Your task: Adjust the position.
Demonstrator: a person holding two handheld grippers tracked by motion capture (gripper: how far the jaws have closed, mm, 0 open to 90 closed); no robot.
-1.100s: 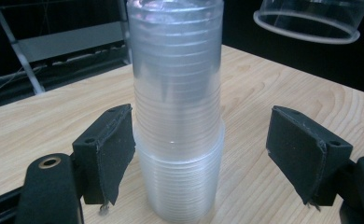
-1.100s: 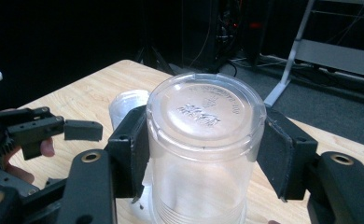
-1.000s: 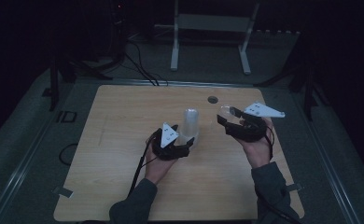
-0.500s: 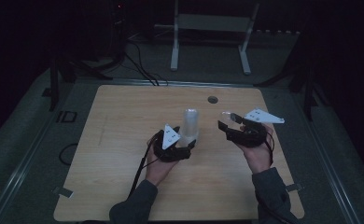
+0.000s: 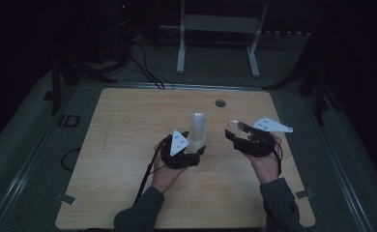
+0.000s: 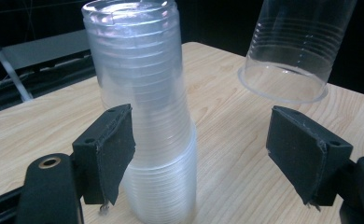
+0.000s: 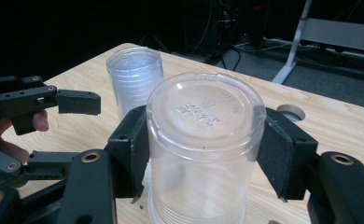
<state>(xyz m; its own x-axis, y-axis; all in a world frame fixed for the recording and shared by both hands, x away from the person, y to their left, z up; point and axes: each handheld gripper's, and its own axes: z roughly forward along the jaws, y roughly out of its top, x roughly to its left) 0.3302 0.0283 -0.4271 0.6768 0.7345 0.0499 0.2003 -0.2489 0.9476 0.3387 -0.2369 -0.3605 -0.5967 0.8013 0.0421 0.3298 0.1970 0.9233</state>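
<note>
A tall stack of clear plastic cups stands upside down in the middle of the wooden table. My left gripper is open around the foot of the stack. Its left pad is close against the cups and the right pad is well clear. My right gripper is shut on a single clear cup, held upside down by its sides. That cup hangs just right of the stack and apart from it, above the table. The stack stands behind it.
A round cable hole is in the table near its far edge. Beyond the table stand a white metal frame and dark cables on the floor. The table's left half is bare wood.
My right gripper has brought the single cup a little nearer to the person and toward the stack. The left gripper and the stack have barely shifted.
</note>
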